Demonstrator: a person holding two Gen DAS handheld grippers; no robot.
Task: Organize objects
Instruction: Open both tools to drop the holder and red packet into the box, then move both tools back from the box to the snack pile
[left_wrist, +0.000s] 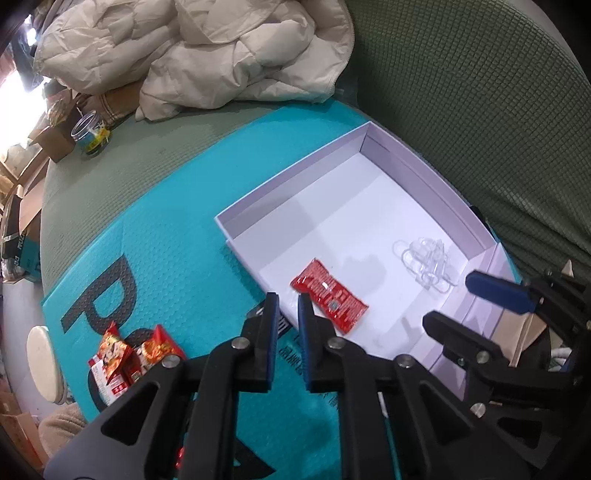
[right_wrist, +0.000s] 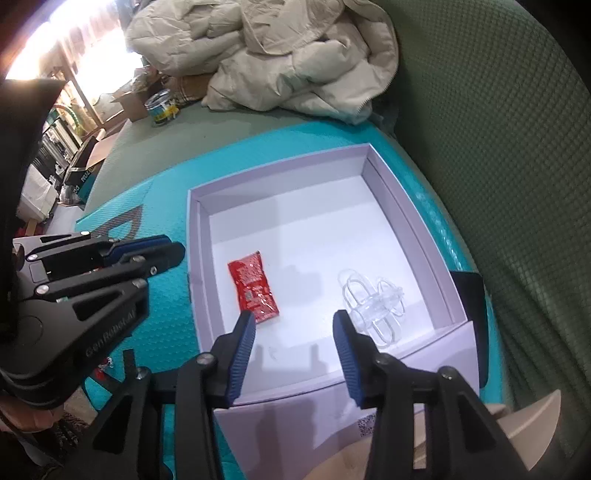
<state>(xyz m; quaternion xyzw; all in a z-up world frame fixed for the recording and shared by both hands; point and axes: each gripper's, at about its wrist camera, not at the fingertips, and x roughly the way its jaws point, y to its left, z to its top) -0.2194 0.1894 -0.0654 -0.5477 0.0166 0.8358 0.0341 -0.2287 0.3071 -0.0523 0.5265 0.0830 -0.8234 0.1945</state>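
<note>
A white open box (left_wrist: 295, 162) (right_wrist: 280, 173) lies on a teal mat. Inside it lie a red snack packet (left_wrist: 330, 295) (right_wrist: 253, 286) and a clear plastic clip (left_wrist: 426, 264) (right_wrist: 373, 304). Two red snack packets (left_wrist: 129, 360) lie on the mat left of the box. My left gripper (left_wrist: 288, 306) hovers over the box's near left edge, its jaws a narrow gap apart and empty; it also shows in the right wrist view (right_wrist: 162, 247). My right gripper (right_wrist: 293, 325) is open and empty above the box's near side; it also shows in the left wrist view (left_wrist: 458, 299).
The teal mat (left_wrist: 166, 240) (right_wrist: 155, 192) covers a green sofa seat. A cream puffy jacket (left_wrist: 207, 51) (right_wrist: 280, 51) is piled at the back. A small glass jar (left_wrist: 88, 133) (right_wrist: 160, 107) stands at the back left. The green sofa backrest (left_wrist: 480, 110) rises on the right.
</note>
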